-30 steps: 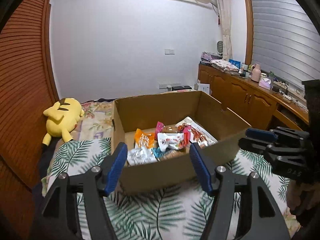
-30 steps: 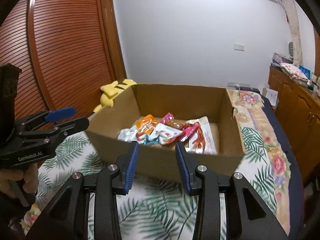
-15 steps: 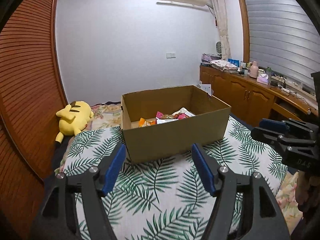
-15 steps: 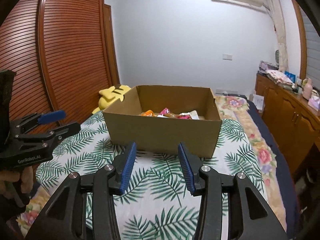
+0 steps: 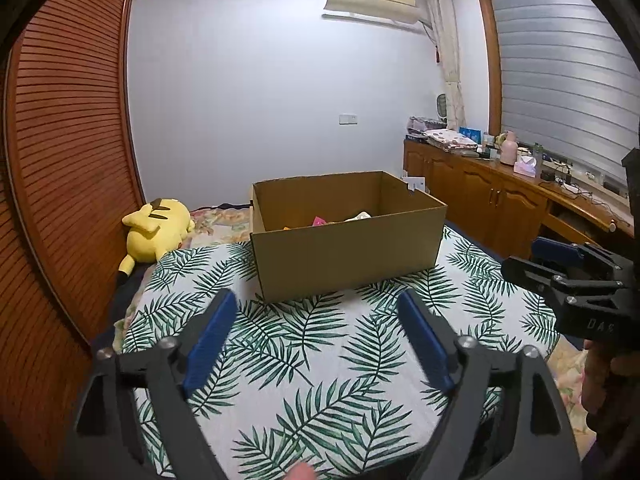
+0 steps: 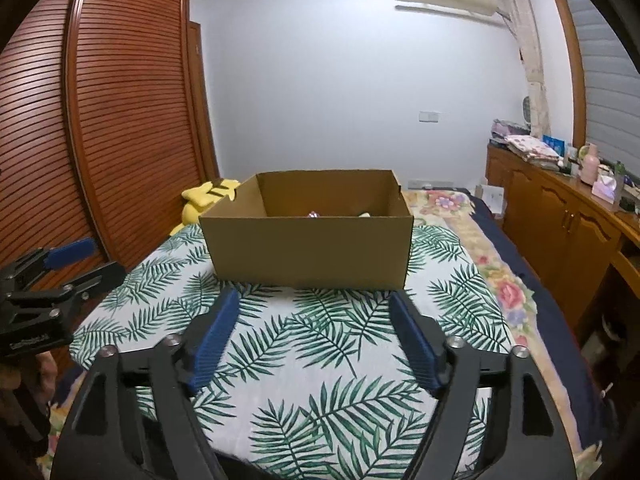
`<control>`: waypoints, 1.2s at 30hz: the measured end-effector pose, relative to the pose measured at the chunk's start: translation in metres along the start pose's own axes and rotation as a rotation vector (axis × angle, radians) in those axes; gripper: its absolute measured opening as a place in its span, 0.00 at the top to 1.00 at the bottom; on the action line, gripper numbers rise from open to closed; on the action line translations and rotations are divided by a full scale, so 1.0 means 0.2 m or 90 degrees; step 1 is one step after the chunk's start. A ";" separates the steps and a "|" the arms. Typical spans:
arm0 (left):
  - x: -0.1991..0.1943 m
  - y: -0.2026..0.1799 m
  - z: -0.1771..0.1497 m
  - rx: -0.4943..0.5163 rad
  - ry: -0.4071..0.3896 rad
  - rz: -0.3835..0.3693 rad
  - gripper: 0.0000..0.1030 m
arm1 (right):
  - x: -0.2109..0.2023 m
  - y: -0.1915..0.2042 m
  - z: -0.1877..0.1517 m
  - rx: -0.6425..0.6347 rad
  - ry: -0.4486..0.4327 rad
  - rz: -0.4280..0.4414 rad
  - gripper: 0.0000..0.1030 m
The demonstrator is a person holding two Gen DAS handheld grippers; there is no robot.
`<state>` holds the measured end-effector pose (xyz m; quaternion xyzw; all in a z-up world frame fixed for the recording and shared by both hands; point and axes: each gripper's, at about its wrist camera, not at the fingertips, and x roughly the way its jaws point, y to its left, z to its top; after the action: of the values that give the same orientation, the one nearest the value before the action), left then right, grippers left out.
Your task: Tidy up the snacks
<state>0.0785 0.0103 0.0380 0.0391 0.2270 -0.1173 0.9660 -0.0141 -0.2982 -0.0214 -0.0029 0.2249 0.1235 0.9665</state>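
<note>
Both tongs empty: left gripper (image 5: 316, 336) and right gripper (image 6: 314, 336) jaws opening wide, nothing between. Snacks (image 5: 320, 222) lie inside cardboard box (image 5: 348, 256) on leaf-print bedcover (image 5: 320, 360), ahead. Packets likely light, crinkly, slippery; pinch at sealed edge.

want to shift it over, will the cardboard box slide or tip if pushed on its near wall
The cardboard box is low and wide, so it would probably slide, not tip. The leaf-print cloth under it may bunch up. With only a few snacks showing inside, it's likely light.

The cardboard box (image 5: 348, 252) wall hides most of the snacks (image 5: 320, 221) inside.
</note>
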 end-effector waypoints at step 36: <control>-0.01 0.01 -0.18 -0.048 0.003 0.059 0.09 | -0.02 -0.01 -0.14 0.006 -0.002 -0.042 0.00</control>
<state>0.0625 0.0166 0.0073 0.0136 0.2318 -0.0634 0.9706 -0.0303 -0.3027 -0.0451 -0.0057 0.2235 0.0903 0.9705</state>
